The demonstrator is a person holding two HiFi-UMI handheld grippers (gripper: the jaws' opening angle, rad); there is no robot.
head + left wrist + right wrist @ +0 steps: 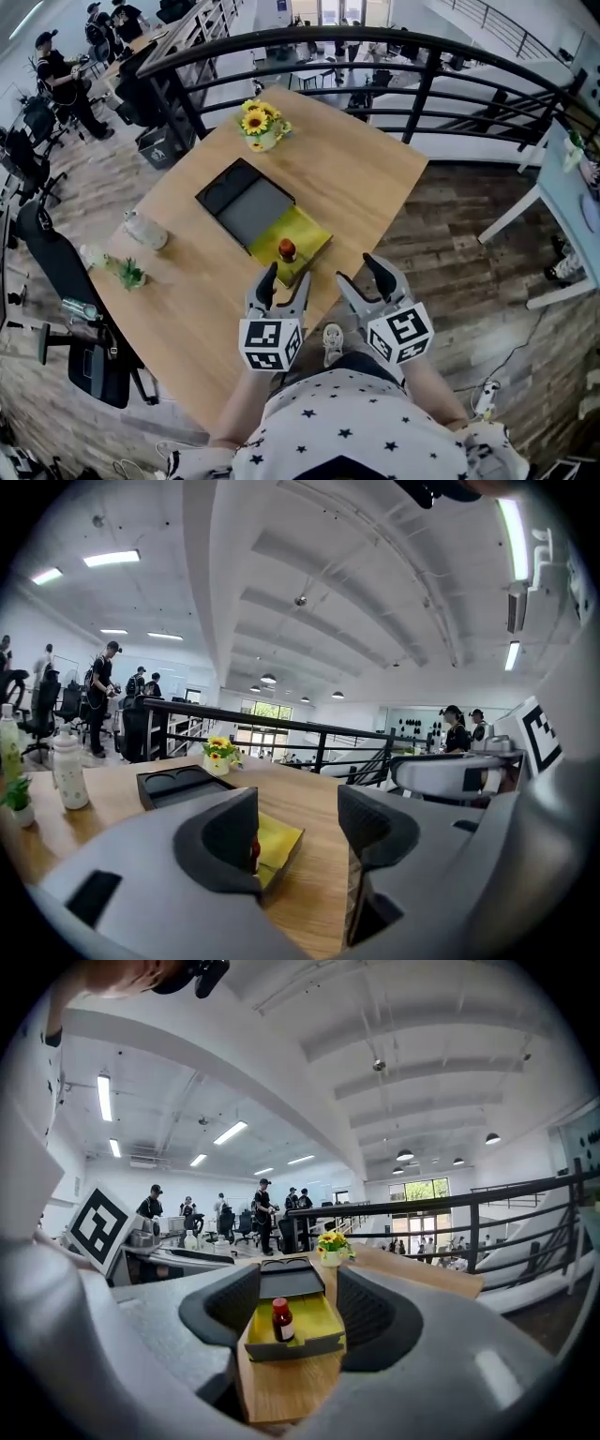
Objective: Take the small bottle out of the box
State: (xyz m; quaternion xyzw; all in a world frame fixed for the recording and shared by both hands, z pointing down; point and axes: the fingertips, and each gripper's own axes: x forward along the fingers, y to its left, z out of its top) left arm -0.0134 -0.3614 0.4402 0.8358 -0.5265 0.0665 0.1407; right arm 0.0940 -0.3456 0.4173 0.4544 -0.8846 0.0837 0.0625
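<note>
While both sets of tongs are hanging wide open with nothing in them, the small dark bottle with the red cap (281, 1320) is sitting upright inside the open black box with the yellow lining (314, 236), toward its near end. So its long axis is pointing straight up. Nothing else is lying in that box. Right up against its far side, the flat black lid (246, 202) is lying open side up, showing two round hollows, and I'm not seeing anything in it.

The left tongs (287, 279) are hovering just short of the box's near edge, so they're looking like the closer pair. But from their own camera the bottle is hiding mostly behind one jaw, off-centre. The right tongs (361, 272) are hanging further right, near the edge of the light wooden surface (356, 178), yet their camera is framing the bottle dead centre between the jaws, straight ahead and a bit lower. I'm guessing the right pair is lined up better for this — going straight in and closing on the body under the cap.
</note>
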